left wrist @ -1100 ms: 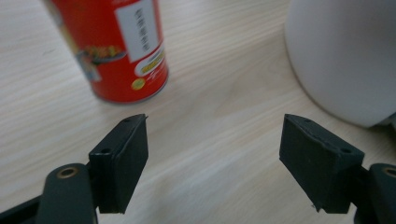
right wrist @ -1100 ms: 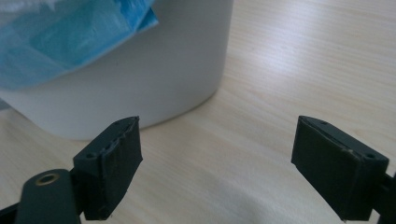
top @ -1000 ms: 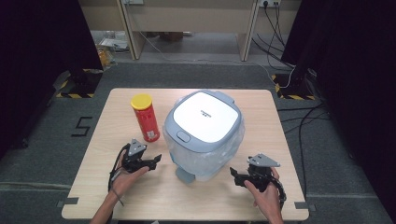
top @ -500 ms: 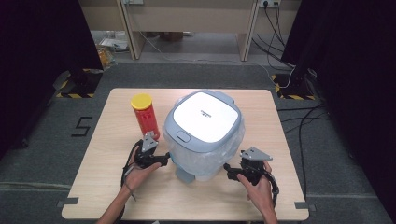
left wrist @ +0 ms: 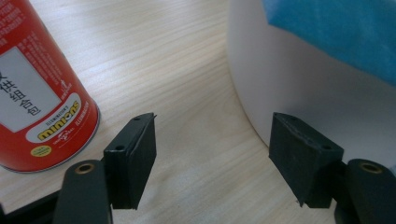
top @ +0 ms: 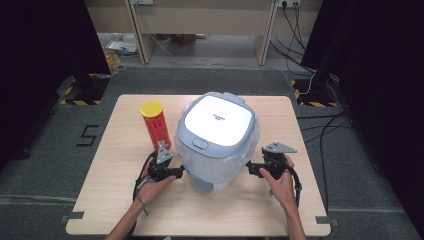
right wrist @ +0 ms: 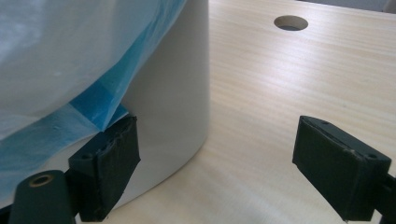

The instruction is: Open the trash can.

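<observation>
Two hand-held grippers are closing in on a white lidded bin, which is standing at the middle of the wooden table with a thin plastic liner spilling from under its grey-rimmed lid. At the bin's eight o'clock, the left gripper is pointing at the base; its jaws have just been narrowing and are now standing at a modest gap, with bare tabletop between them and one pad right beside the bin's white wall. At four o'clock, the right gripper is holding its jaws wide, gripping nothing, one pad up against the wall and the liner's blue edge. A red can with a yellow cap is standing upright at the bin's ten o'clock, near the left gripper. By the look of it, the hands are bracketing the bin to shift or steady it. The next move is likely calling for both grippers to press in evenly, without snagging the liner or knocking the can.
</observation>
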A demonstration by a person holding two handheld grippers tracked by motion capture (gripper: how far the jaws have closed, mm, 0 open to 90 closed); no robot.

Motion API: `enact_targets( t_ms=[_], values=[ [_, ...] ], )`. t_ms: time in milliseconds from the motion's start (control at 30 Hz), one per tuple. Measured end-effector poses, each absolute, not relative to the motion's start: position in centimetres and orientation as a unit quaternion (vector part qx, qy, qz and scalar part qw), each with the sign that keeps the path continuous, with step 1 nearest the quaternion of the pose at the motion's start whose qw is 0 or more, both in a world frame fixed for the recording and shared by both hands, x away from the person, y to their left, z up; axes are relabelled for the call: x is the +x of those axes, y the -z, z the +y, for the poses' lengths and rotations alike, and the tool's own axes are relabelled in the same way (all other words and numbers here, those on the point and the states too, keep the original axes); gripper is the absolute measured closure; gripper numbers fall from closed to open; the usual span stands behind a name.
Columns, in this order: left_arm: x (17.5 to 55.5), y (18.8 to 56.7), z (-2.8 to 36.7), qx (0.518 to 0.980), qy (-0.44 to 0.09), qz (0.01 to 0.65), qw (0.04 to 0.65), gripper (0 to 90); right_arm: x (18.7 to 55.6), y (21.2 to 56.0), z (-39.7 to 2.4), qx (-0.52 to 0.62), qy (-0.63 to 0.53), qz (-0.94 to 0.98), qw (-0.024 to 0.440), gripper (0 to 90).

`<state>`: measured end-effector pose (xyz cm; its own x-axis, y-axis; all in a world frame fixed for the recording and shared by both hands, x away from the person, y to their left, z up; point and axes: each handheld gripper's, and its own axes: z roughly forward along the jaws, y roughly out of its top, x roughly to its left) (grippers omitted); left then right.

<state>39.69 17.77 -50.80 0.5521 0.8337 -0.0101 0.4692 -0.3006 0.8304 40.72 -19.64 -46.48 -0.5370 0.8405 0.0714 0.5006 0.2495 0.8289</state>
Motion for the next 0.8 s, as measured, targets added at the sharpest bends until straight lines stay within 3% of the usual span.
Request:
enact_targets(
  t_ms=[300, 600, 800],
  values=[
    [39.4, 50.9, 16.2, 0.777, -0.214, 0.412, 0.425, 32.4, 43.8, 46.3, -20.2, 0.458, -0.423, 0.754, 0.207, 22.9],
    [39.4, 50.8, 15.4, 0.785, -0.208, 0.402, 0.423, 30.4, 40.1, 47.2, -19.9, 0.443, -0.393, 0.776, 0.217, 22.1],
    [39.5, 50.7, 15.1, 0.785, -0.211, 0.404, 0.421, 31.9, 40.5, 47.1, -19.8, 0.439, -0.387, 0.777, 0.231, 22.3]
  ],
)
